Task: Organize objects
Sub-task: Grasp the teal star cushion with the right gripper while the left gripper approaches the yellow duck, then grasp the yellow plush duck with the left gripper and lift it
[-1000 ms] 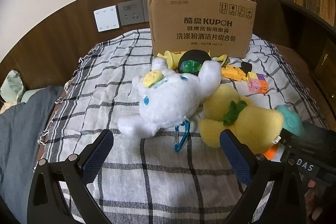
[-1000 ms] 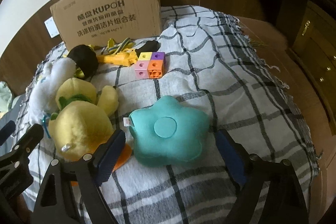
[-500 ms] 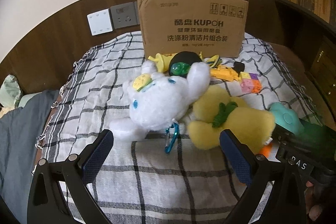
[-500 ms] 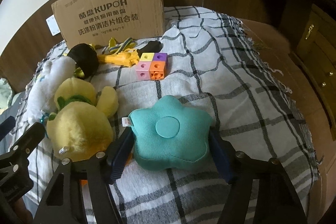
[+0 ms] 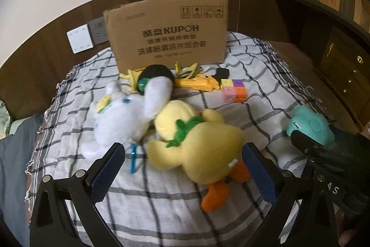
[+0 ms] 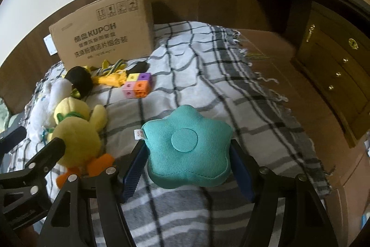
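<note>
Slippage is the risk judged likeliest: the star cushion (image 6: 187, 145), at 6 o'clock on the blanket (image 6: 208, 85), is squeezed between the right gripper's (image 6: 187, 168) pads only at its soft lower edges. The left gripper (image 5: 182, 175) is held open around the duck (image 5: 203, 145), untouched.

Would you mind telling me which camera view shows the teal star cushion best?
The right wrist view: the teal star cushion fills the centre, face-on, gripped between the right gripper's pads. The left wrist view shows only part of it at the right edge, behind that gripper.
</note>
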### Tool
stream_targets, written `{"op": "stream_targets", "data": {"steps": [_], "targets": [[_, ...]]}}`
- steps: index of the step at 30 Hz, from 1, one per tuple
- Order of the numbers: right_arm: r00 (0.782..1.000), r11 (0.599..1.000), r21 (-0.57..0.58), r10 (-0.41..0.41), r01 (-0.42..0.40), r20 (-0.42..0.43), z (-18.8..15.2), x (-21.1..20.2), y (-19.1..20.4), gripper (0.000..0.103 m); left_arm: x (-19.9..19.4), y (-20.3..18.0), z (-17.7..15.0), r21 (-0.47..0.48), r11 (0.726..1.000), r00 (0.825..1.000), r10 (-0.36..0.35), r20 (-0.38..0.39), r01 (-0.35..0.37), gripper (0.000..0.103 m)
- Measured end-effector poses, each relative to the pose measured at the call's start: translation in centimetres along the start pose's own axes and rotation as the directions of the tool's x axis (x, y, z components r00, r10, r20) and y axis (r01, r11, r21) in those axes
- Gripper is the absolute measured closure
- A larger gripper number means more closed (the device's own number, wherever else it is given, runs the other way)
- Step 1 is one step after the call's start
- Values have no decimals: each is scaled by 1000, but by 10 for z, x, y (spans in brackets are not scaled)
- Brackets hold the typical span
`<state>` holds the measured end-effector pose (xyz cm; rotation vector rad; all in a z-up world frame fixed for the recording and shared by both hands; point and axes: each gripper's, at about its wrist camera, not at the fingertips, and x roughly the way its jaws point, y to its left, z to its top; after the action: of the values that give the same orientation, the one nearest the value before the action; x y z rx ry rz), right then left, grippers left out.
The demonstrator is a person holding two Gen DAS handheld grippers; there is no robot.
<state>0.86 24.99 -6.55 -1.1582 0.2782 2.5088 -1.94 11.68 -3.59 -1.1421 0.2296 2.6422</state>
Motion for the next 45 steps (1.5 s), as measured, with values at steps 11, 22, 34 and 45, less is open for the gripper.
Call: {"op": "stream_targets", "data": {"steps": [11, 22, 34, 45], "targets": [[1000, 1000, -16, 8, -8, -11, 7, 10, -9, 34, 29, -18, 3, 4, 1000, 997, 26, -75, -26, 12], [1000, 1000, -24, 19, -20, -21, 7, 17, -7, 34, 35, -24, 1, 29, 999, 994, 21, -103, -18, 39], [1000, 999, -29, 15, -14, 12, 3, 2, -2, 34, 15, -19, 0, 37, 999, 999, 19, -47, -17, 45], [997, 1000, -30, 10, -8, 71, 6, -22, 8, 34, -19, -8, 3, 40, 999, 999, 25, 41, -27, 45]]}}
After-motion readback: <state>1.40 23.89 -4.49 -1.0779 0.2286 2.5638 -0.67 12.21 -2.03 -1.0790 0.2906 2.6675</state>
